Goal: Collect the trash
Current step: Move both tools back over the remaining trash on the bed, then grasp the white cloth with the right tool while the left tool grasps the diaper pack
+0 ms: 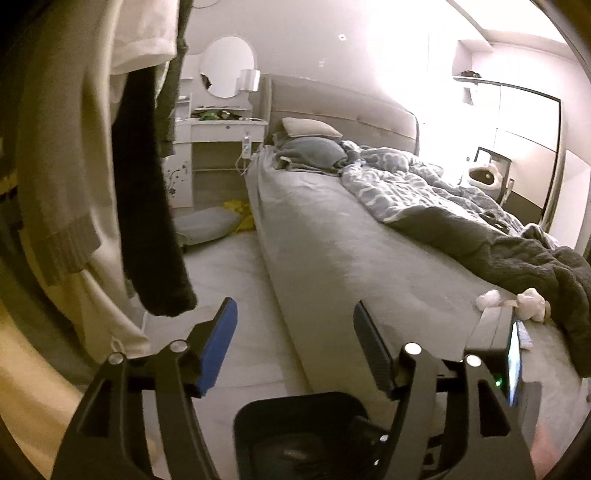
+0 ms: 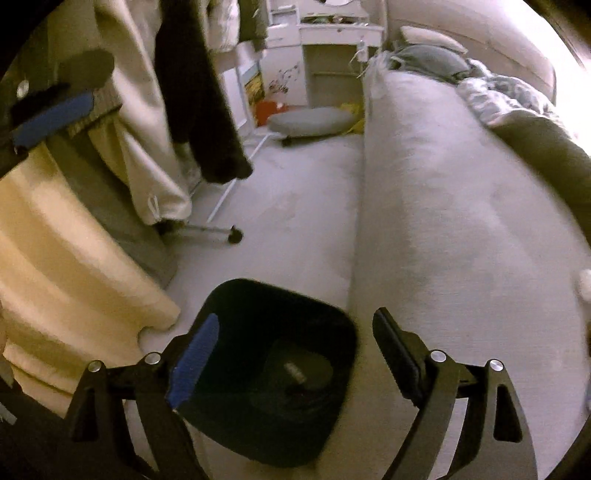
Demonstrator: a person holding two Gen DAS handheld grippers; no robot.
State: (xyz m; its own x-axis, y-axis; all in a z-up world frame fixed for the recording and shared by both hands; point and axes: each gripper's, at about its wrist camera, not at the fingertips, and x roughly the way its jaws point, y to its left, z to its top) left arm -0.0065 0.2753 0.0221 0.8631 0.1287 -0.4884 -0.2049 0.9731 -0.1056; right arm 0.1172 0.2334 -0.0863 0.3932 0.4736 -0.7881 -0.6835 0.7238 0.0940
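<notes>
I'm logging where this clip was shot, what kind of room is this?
A bedroom, most likely: an unmade bed with pillows, a vanity with a round mirror, and clothes hanging beside it.

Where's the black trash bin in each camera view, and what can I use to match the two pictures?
Left wrist: black trash bin at bottom centre, below the open left claw.
Right wrist: bin at lower centre, on the floor beside the bed.
Shared landmark: the white vanity desk.

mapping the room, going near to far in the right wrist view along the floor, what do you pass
black trash bin → caster of the clothes rack → grey cushion on the floor → white dressing table
</notes>
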